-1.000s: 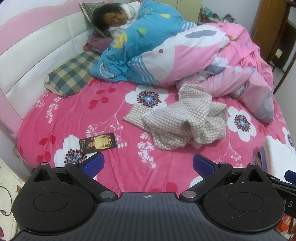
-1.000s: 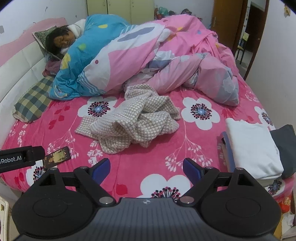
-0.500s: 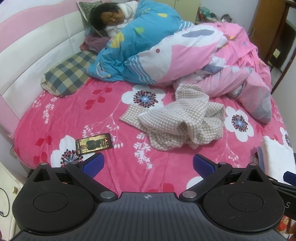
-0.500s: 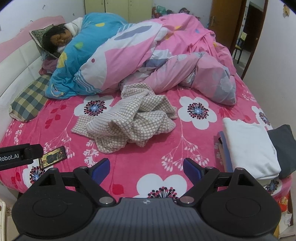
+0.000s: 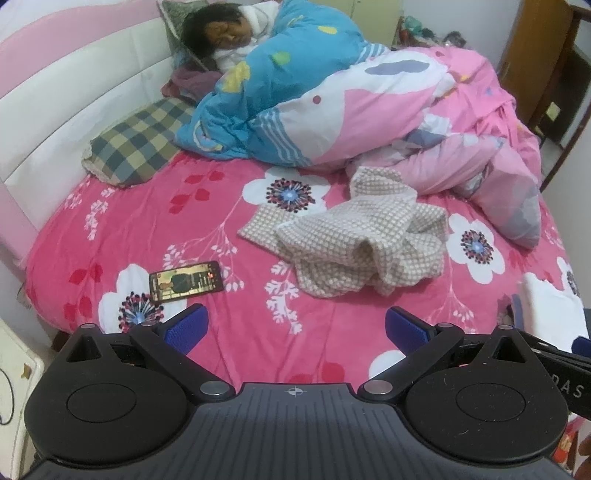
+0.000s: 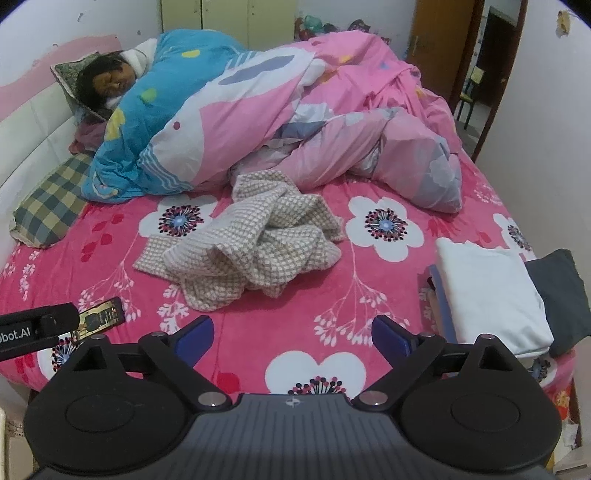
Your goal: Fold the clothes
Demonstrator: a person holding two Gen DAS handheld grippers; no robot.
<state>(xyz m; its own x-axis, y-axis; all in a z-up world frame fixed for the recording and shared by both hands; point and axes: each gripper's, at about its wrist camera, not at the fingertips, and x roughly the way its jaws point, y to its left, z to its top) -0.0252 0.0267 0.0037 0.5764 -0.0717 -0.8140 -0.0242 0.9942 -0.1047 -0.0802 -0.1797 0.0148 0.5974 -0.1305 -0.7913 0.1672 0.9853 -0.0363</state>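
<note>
There is one crumpled checkered garment point(image 5: 358, 243) on the bed point(image 5: 147, 229), one phone point(image 5: 186, 282), one checked pillow point(image 5: 136, 147), one big quilt point(image 5: 351, 118) with a person point(image 5: 221, 33) lying under it, and one stack of folded clothes point(image 6: 487, 291) with a white piece on top and a dark folded piece point(image 6: 561, 291) beside it.

The left tool point(image 5: 293, 328) hangs over the near edge of the bed, level, looking across the mattress. Its two blue fingers point(image 5: 186, 326) are spread wide and hold nothing. The right tool point(image 6: 291, 334) hangs beside it in the same pose, also released, with empty blue fingers point(image 6: 389, 334).

The garment lies ahead of both tools, apart from them, a little to the right of the left tool and a little to the left of the right tool. Its long axis runs across the bed, from a flat corner on the left to a heaped part on the right, and one end reaches back to the quilt. The phone lies ahead-left of the left tool.
</note>
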